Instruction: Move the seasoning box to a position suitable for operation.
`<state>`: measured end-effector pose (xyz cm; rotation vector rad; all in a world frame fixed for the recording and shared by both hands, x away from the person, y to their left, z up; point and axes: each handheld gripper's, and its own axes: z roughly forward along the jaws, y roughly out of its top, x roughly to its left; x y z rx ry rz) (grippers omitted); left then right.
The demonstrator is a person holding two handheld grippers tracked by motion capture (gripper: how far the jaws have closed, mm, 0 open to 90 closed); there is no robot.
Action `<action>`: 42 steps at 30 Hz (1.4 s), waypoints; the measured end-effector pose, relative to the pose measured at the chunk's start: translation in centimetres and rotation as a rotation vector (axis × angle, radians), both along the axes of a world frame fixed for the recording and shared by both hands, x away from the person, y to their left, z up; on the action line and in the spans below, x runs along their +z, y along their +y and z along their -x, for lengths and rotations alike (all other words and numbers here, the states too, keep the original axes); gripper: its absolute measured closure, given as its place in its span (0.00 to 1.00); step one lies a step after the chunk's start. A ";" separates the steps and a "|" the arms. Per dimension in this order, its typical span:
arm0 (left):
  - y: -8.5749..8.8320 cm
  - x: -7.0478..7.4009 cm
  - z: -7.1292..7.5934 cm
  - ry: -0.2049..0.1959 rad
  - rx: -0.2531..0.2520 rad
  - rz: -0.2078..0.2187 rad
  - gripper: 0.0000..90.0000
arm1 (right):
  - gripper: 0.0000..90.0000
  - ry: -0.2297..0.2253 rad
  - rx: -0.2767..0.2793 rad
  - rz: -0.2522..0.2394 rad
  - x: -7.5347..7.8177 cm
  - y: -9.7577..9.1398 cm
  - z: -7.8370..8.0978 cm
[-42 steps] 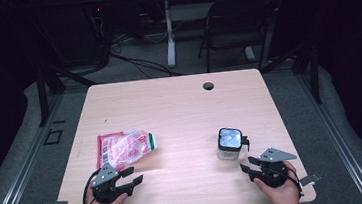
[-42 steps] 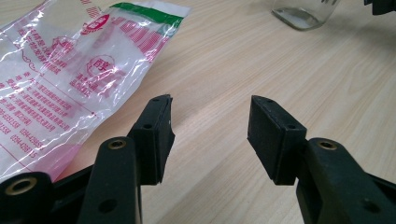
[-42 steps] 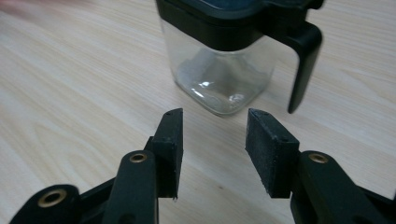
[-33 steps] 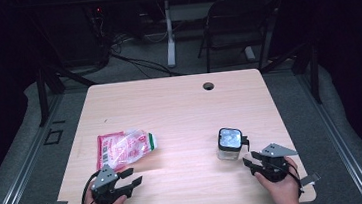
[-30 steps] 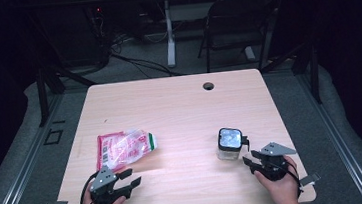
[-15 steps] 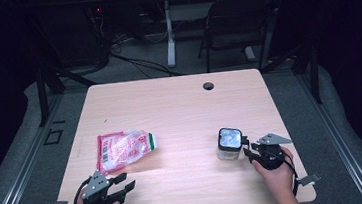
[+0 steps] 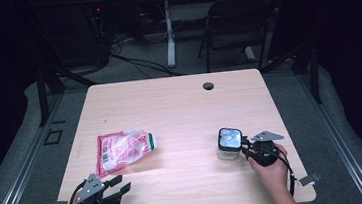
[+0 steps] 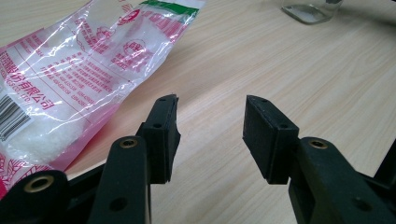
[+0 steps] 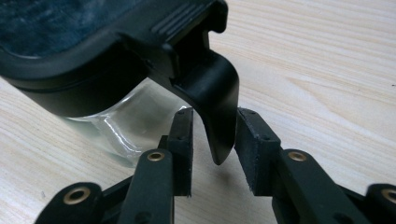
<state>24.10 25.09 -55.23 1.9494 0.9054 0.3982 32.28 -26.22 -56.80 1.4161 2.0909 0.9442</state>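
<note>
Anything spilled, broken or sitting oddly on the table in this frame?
Nothing stands out. The glass jar stands upright with its black lid on, the right claw closing round the lid's latch tab. The pink bag lies flat and crumpled, nothing spilled. The left claw hovers open.

Bare desk [image 7: 180,112] lies open between the pink bag [image 7: 123,148] near the left gripper [image 7: 115,184] and the glass jar [image 7: 229,143], whose black latch [image 9: 212,100] fills the right gripper's [image 9: 212,156] jaws.
</note>
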 end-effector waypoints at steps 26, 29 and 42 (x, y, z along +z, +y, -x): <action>-0.1 0.0 -0.1 -0.006 -0.005 -0.002 0.62 | 0.86 -0.002 0.126 0.064 0.3 1.8 1.0; -0.1 0.0 -0.1 -0.005 -0.006 -0.001 0.62 | 0.85 0.010 0.168 0.051 0.3 2.9 1.6; -0.1 -0.1 0.1 -0.007 -0.003 -0.006 0.62 | 0.82 0.043 0.366 0.002 0.3 9.5 3.7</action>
